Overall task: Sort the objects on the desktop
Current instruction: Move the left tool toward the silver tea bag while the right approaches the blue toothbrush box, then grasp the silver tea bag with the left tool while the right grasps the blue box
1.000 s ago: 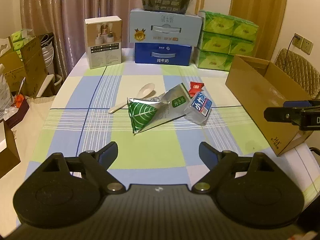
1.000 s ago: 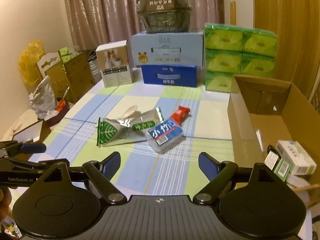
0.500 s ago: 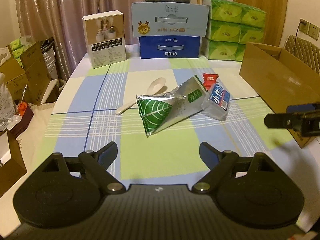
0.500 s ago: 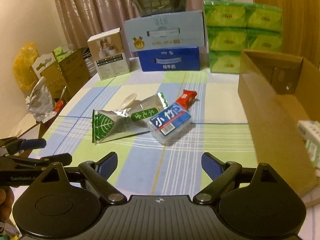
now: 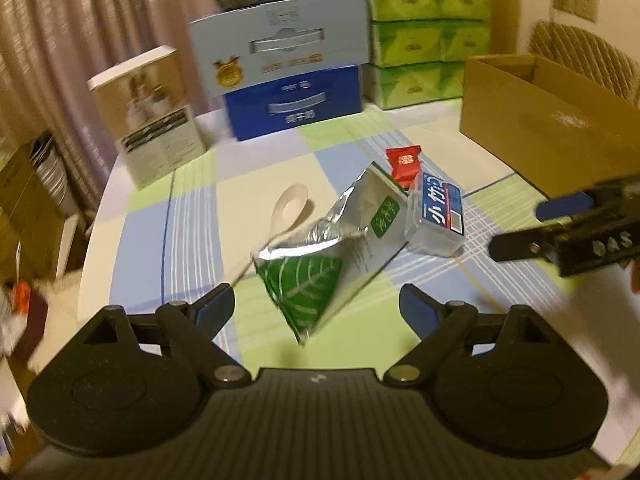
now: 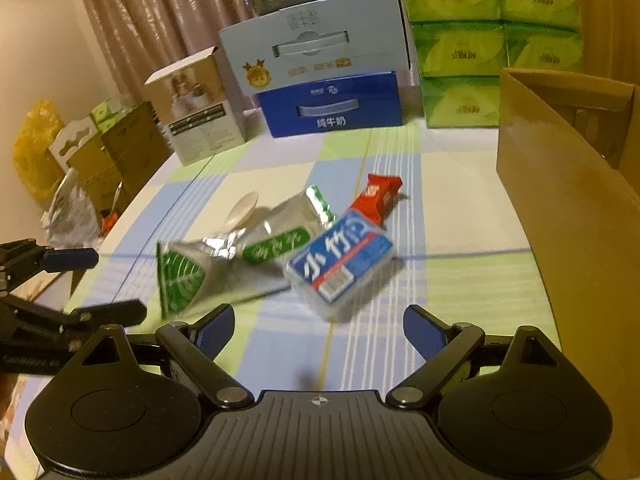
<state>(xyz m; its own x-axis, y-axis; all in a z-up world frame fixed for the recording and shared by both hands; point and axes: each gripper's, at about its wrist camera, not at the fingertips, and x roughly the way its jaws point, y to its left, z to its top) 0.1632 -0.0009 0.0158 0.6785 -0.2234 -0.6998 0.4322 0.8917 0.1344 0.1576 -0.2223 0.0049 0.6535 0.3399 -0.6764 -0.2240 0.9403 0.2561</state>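
Checked table is carrying unsorted pouch, toothpick box, spoon, candy; both claws are gaping empty.

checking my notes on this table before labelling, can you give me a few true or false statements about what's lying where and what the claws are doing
1. The left claw is shut on the silver pouch. False: it is open and holds nothing.
2. The red snack packet lies beyond the clear box with the blue label. True.
3. The white spoon is inside the cardboard box. False: it lies on the checked tablecloth, partly under the pouch.
4. The right claw is open. True.
5. The green tissue packs are stacked at the far end of the table. True.
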